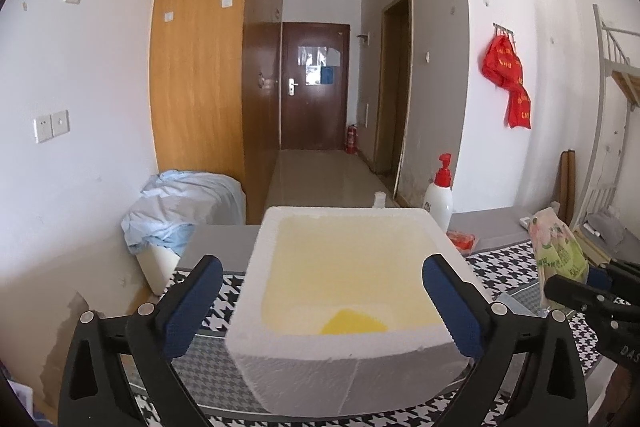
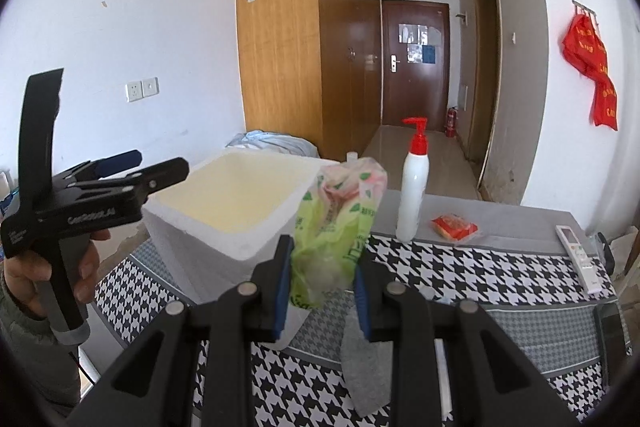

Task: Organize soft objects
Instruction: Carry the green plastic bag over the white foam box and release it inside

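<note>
A white foam box (image 1: 344, 371) stands on the houndstooth table cloth, and a yellow soft piece (image 1: 354, 323) lies on its floor near the front wall. My left gripper (image 1: 322, 305) is open wide, its blue pads either side of the box's front part, with nothing gripped. From the right wrist view the left gripper (image 2: 136, 169) hovers left of the box (image 2: 224, 227), held by a hand. My right gripper (image 2: 322, 267) is shut on a green and pink plastic bag (image 2: 340, 215), held upright just right of the box. The bag (image 1: 556, 247) shows at the right edge of the left wrist view.
A white pump bottle with a red top (image 2: 414, 187), a red packet (image 2: 454, 227) and a white remote (image 2: 580, 255) lie on the table behind and to the right. A grey soft strip (image 2: 362, 367) lies under my right gripper. Blue bedding (image 1: 180, 207) is piled left of the table.
</note>
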### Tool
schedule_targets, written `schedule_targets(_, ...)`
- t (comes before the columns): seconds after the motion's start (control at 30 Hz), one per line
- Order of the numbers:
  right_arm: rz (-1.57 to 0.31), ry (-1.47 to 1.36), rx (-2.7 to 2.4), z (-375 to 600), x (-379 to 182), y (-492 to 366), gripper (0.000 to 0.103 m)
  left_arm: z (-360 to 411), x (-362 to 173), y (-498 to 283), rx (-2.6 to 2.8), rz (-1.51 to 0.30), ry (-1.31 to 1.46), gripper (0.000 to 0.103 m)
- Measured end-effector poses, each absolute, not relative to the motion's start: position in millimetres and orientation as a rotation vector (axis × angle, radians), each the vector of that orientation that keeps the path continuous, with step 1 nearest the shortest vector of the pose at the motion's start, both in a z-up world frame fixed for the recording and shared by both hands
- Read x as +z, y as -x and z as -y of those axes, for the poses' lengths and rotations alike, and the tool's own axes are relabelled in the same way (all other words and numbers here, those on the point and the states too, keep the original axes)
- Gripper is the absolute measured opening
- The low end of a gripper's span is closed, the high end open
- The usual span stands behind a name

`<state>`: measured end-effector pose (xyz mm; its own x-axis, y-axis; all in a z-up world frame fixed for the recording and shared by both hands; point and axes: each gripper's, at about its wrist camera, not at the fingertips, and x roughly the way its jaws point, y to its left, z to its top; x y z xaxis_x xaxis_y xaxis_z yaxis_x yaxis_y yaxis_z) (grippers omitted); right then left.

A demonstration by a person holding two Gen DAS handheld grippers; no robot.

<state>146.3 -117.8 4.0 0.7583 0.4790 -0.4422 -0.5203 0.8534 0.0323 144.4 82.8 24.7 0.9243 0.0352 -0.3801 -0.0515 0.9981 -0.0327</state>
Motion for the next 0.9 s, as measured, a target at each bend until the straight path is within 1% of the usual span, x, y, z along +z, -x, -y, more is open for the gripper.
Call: schedule_targets(0.9, -0.427, 0.144, 0.629, 67, 27, -158, 0.032, -132, 20, -94, 0.155, -0.355, 0.066, 0.102)
